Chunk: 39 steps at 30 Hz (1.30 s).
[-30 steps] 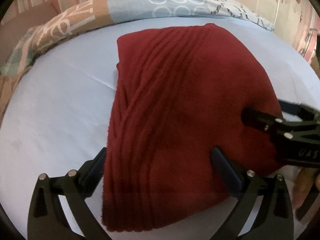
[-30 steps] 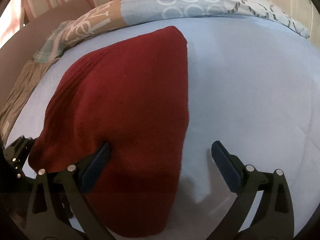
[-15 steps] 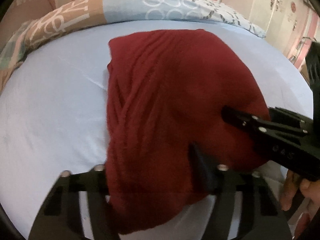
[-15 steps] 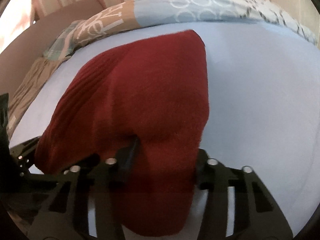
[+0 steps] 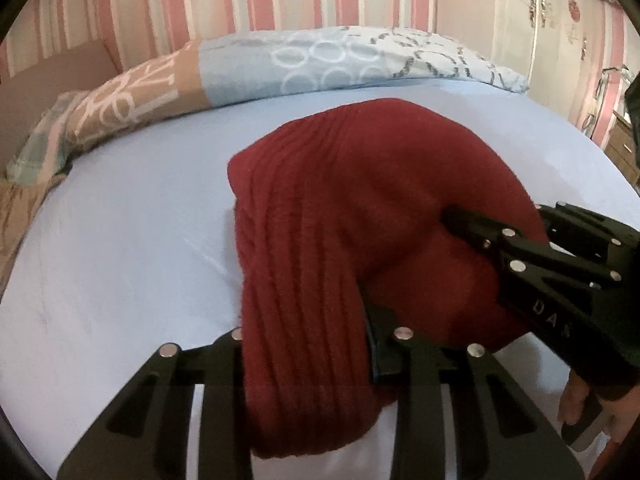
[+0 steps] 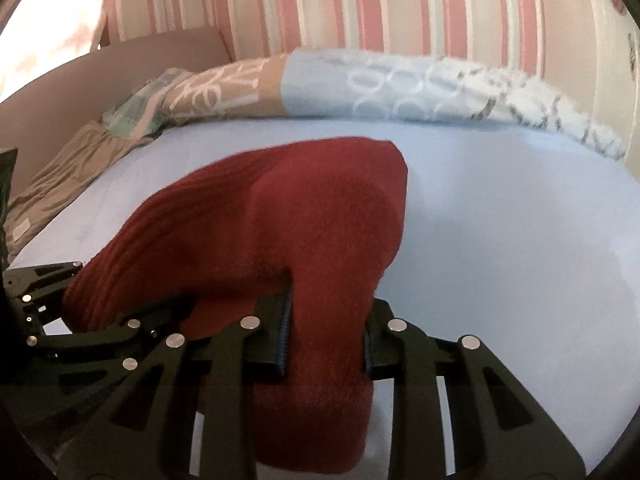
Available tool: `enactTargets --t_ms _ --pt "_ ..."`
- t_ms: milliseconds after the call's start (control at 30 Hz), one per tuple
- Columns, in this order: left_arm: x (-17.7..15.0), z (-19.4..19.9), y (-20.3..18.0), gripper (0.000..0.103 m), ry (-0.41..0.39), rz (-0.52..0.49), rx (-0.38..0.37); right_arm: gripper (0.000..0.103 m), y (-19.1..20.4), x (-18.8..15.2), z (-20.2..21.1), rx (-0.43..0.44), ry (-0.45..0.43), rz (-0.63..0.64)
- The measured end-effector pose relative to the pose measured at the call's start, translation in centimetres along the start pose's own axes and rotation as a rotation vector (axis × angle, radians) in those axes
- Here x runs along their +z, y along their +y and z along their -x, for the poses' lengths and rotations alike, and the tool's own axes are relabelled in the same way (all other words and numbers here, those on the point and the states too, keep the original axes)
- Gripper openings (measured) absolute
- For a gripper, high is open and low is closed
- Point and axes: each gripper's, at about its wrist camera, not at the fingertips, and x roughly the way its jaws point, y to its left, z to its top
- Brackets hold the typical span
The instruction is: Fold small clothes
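Left wrist view: both tongs pinching the near edge of a red knit garment (image 5: 360, 216) on the blue bed sheet (image 5: 120, 240)

Jaws on both have just been closing, and now the left tongs (image 5: 304, 344) are clamped narrow on a bunched fold at the garment's left near corner, while the right tongs (image 6: 326, 340) grip the other near corner, fabric squeezed between the pads in both views. Near edge looks lifted off the sheet, far end still lying flat towards the patterned pillow (image 5: 320, 60). For a tidy fold I'd say keep both corners level with each other, carry them forward over the far edge together, and don't let go until the edges line up, otherwise that thick knit will probably slump sideways
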Motion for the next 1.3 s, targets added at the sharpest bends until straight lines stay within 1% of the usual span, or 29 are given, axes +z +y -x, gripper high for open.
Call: enactTargets --t_ms 100,167,233,300,333,433,500,533,567,633,667,700,733,767,800,833,900,933,967,1000,1033,1067,1100,1167,1233,1300 --pt "1.3 0.8 -2.8 0.032 -0.035 -0.015 -0.008 0.026 -2.3 0.2 2.4 -0.042 -0.047 0.003" --pt "2.0 1.4 -4.7 0.032 -0.058 -0.023 -0.025 0.026 -4.1 -0.2 4.2 -0.072 -0.064 -0.001" --pt "2.2 1.7 -7.2 0.032 -0.066 -0.046 -0.044 0.027 -6.0 -1.0 5.5 -0.102 -0.06 -0.014" --pt "1.9 1.2 -10.1 0.032 -0.055 -0.079 -0.065 0.027 -8.5 -2.4 6.3 -0.128 -0.021 -0.029" --pt "1.6 0.9 -11.2 0.032 -0.045 -0.089 -0.075 0.027 -9.2 -2.9 6.4 -0.133 -0.006 -0.033" --pt "0.3 -1.0 -14.4 0.032 0.001 -0.105 -0.098 0.027 -11.9 -5.8 5.6 -0.158 0.085 -0.038" --pt "-0.7 -2.0 -16.1 0.032 0.025 -0.115 -0.09 0.028 -12.4 -7.1 5.0 -0.163 0.115 -0.033" --pt "-1.1 -2.3 -16.6 0.033 0.026 -0.12 -0.077 0.028 -12.7 -7.7 4.9 -0.159 0.123 -0.042" --pt "-1.5 -2.5 -17.1 0.035 0.019 -0.129 -0.056 0.028 -12.8 -7.9 4.8 -0.156 0.121 -0.051" --pt "-1.8 -2.9 -17.2 0.039 0.012 -0.124 -0.037 0.028 -12.6 -8.1 4.5 -0.151 0.11 -0.062" --pt "-1.9 -3.1 -17.0 0.042 0.008 -0.114 -0.036 0.029 -12.6 -8.1 4.5 -0.15 0.107 -0.067" --pt "-1.9 -3.3 -16.8 0.051 0.007 -0.106 -0.028 0.03 -12.7 -8.2 4.4 -0.149 0.104 -0.072" --pt "-1.9 -3.3 -16.7 0.055 0.005 -0.102 -0.021 0.03 -12.7 -8.2 4.4 -0.146 0.102 -0.078" --pt "-1.8 -3.3 -16.5 0.067 0.001 -0.095 -0.005 0.031 -12.8 -8.3 4.5 -0.142 0.101 -0.086" --pt "-1.8 -3.2 -16.3 0.072 0.001 -0.09 0.003 0.032 -12.9 -8.3 4.6 -0.137 0.103 -0.09" --pt "-1.8 -3.1 -16.1 0.072 0.003 -0.088 0.004 0.033 -13.0 -8.2 4.7 -0.131 0.106 -0.095" --pt "-1.8 -2.8 -16.1 0.074 0.012 -0.094 0.004 0.04 -13.3 -7.8 5.0 -0.105 0.117 -0.123" --pt "-1.7 -2.5 -16.0 0.075 0.014 -0.102 0.007 0.042 -13.5 -7.5 5.2 -0.09 0.119 -0.139" --pt "-1.7 -2.0 -15.8 0.081 0.011 -0.108 0.014 0.044 -13.7 -7.2 5.7 -0.072 0.119 -0.159" --pt "-1.8 -1.3 -15.6 0.086 0.003 -0.117 0.019 0.05 -13.8 -7.0 6.2 -0.057 0.117 -0.173" --pt "-1.9 -0.9 -15.4 0.088 -0.002 -0.12 0.022 0.052 -13.9 -6.9 6.9 -0.053 0.109 -0.178" --pt "-2.1 -0.1 -14.9 0.09 -0.008 -0.117 0.025 0.06 -13.8 -6.8 8.0 -0.066 0.086 -0.174" --pt "-2.5 0.7 -14.2 0.09 -0.011 -0.104 0.021 0.071 -13.7 -6.7 8.8 -0.081 0.064 -0.169" --pt "-2.8 1.4 -13.0 0.092 -0.006 -0.068 0.011 0.082 -13.2 -6.6 10.7 -0.128 0.019 -0.157" --pt "-2.9 1.5 -11.8 0.094 0.01 -0.024 0.006 0.082 -12.7 -6.6 11.3 -0.157 0.016 -0.157" --pt "-2.9 0.7 -11.1 0.094 0.041 0.011 0.012 0.082 -11.6 -6.5 10.8 -0.215 0.06 -0.132"
